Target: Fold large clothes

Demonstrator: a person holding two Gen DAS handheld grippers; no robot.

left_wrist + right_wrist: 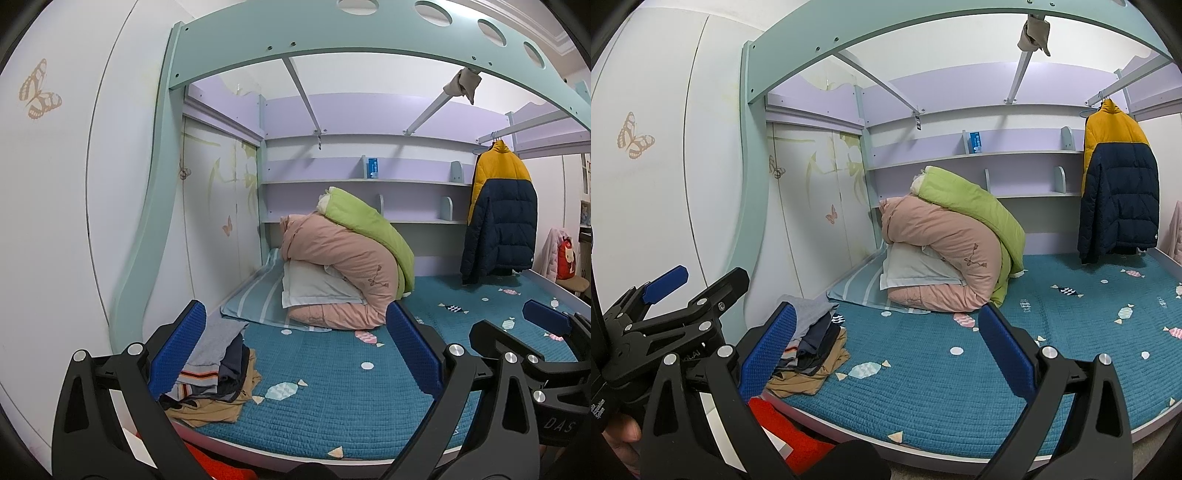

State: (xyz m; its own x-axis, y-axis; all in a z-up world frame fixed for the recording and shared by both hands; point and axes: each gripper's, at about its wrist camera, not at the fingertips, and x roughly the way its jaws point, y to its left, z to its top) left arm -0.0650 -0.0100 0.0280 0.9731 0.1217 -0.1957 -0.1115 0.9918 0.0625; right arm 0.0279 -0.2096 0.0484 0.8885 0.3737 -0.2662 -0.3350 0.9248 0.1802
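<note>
A stack of folded clothes (218, 369) (812, 343) in grey, navy and tan lies on the near left corner of the bed. A yellow and navy puffer jacket (498, 214) (1119, 184) hangs from a rail at the far right. My left gripper (295, 350) is open and empty, held above the bed's front edge with the stack just past its left pad. My right gripper (886, 350) is open too, holding nothing. Each gripper shows in the other's view: the right gripper (517, 328) and the left gripper (694, 286), side by side.
The teal quilted mattress (332, 398) (942, 387) has bare room in the middle and right. Rolled pink and green quilts (351, 269) (953, 254) and a pillow sit at the back left. A red cloth (783, 432) lies below the bed's front edge. Wardrobe doors (48, 221) stand left.
</note>
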